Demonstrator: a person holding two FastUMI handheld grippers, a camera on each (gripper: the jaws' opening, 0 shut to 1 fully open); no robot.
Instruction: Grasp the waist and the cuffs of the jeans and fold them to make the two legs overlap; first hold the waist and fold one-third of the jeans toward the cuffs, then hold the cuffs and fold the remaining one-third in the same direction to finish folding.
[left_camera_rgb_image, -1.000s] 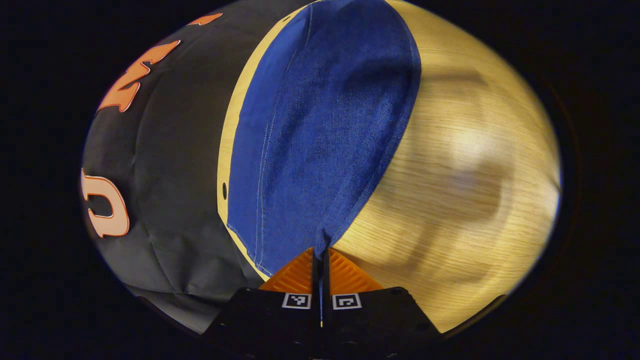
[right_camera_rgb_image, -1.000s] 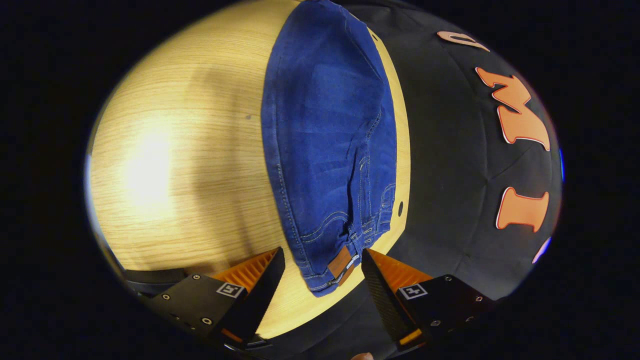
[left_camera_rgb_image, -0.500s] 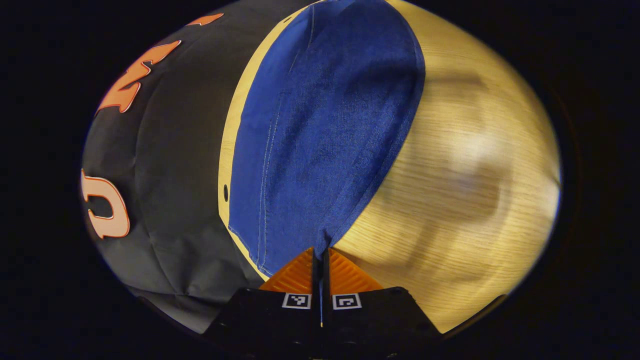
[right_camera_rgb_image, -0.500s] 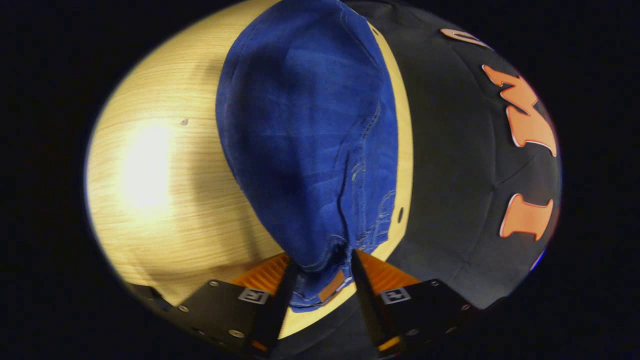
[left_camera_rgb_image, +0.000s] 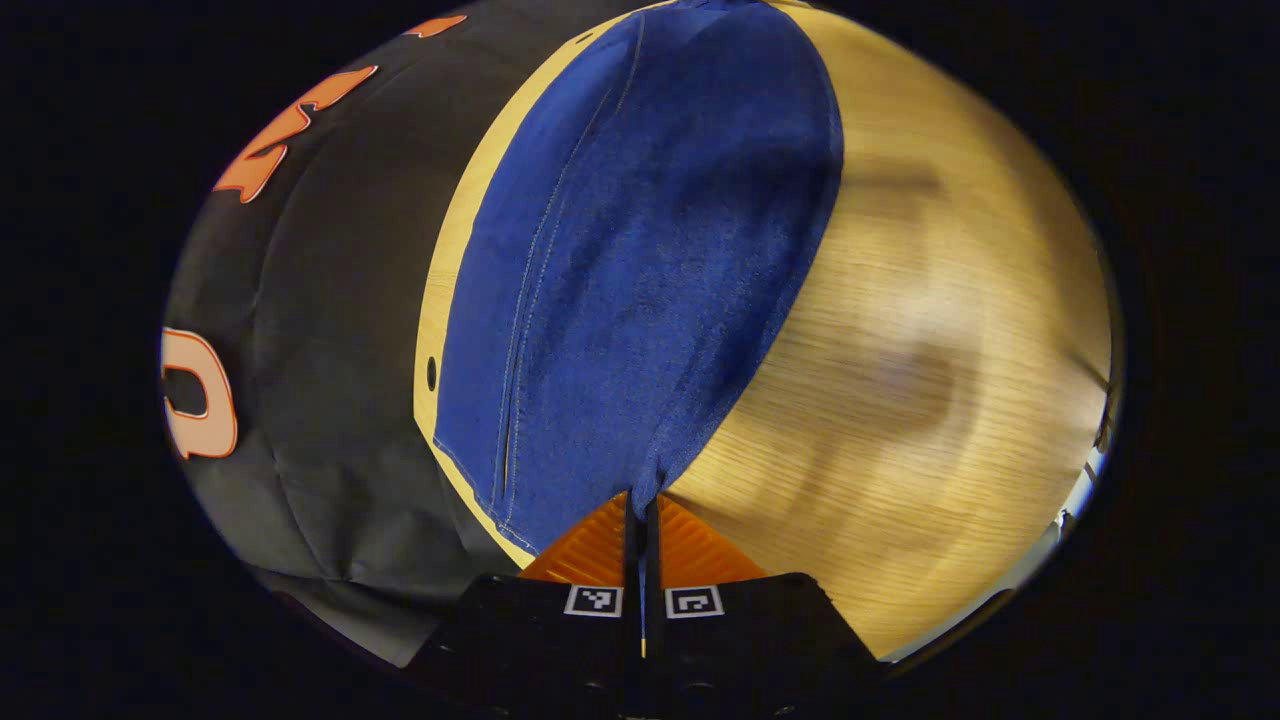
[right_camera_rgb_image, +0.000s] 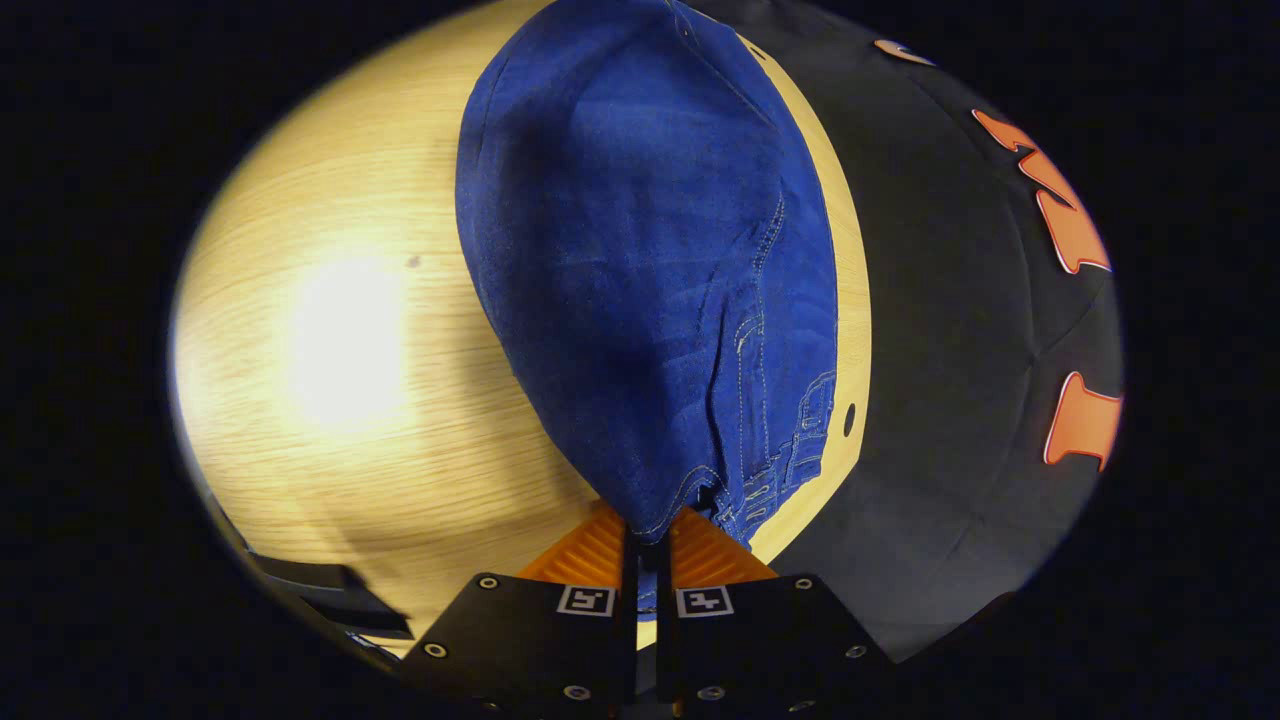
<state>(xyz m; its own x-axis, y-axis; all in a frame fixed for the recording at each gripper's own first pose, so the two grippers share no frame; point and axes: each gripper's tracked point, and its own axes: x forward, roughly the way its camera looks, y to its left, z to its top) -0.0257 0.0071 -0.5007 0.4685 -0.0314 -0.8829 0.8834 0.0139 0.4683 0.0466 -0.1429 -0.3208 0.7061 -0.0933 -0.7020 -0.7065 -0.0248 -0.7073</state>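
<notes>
Since the earlier frame, seen in the left gripper view, my left gripper (left_camera_rgb_image: 641, 505) has stayed clamped on the cuff end of the jeans (left_camera_rgb_image: 640, 270), both fingers pressed on a pinch of denim, so that this end is anchored while the cloth runs flat along the far edge of the table (left_camera_rgb_image: 900, 400). In the right gripper view, my right gripper (right_camera_rgb_image: 648, 525) has drawn fully closed on the waist (right_camera_rgb_image: 700, 490); both fingers now nip it and the denim tents up from the table, ready, I judge, for the leg-overlap fold.
</notes>
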